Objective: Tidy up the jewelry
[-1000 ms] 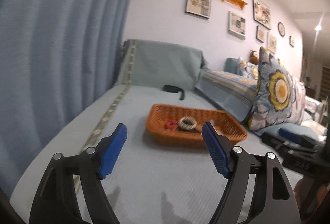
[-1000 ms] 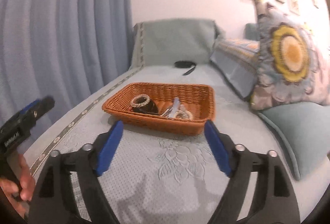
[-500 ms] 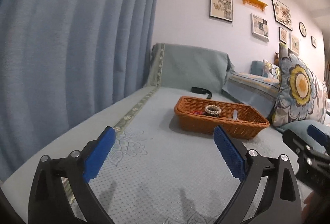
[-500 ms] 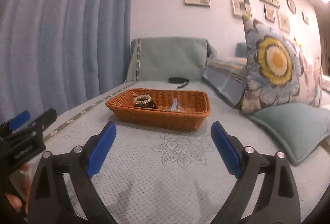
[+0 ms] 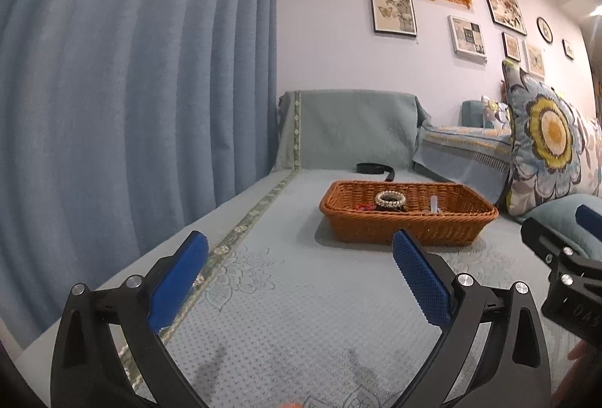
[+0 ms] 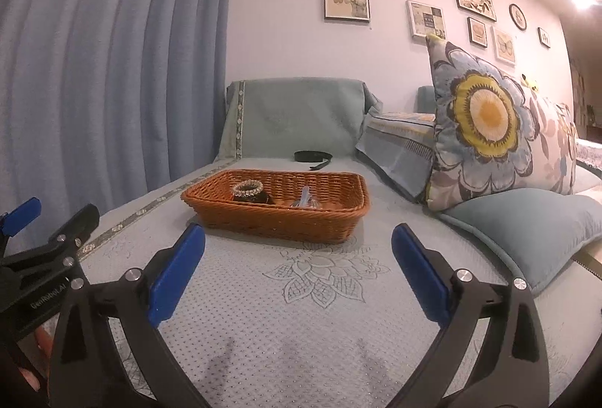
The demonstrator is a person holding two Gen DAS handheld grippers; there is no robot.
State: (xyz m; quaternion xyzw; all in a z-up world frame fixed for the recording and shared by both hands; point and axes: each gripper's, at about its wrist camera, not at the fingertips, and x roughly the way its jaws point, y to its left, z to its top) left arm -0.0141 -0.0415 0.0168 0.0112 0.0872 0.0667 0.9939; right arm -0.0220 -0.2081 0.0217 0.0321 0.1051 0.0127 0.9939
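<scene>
White lettering on the black body of the left gripper [image 5: 299,270], seen at the left edge of the right wrist view, seems to read "GenRobot.AI"; it is small. The right gripper [image 6: 299,270] shows part of a pale code like "DAS" in the left wrist view. Both sets of jaws stand wide apart, having just been opening, with nothing between the blue ribbed pads. Ahead of both, apart from them, the rectangular woven orange-brown wicker basket [image 6: 278,216] sits on the grey-green dotted, flower-embroidered sofa cover [image 6: 301,314]. Inside lie a pale beaded bracelet [image 6: 247,187] on something dark and a small clear piece. Open cover lies between grippers and basket; a floral cushion [image 6: 489,129] bounds the right, blue curtain [image 6: 94,69] the left.
</scene>
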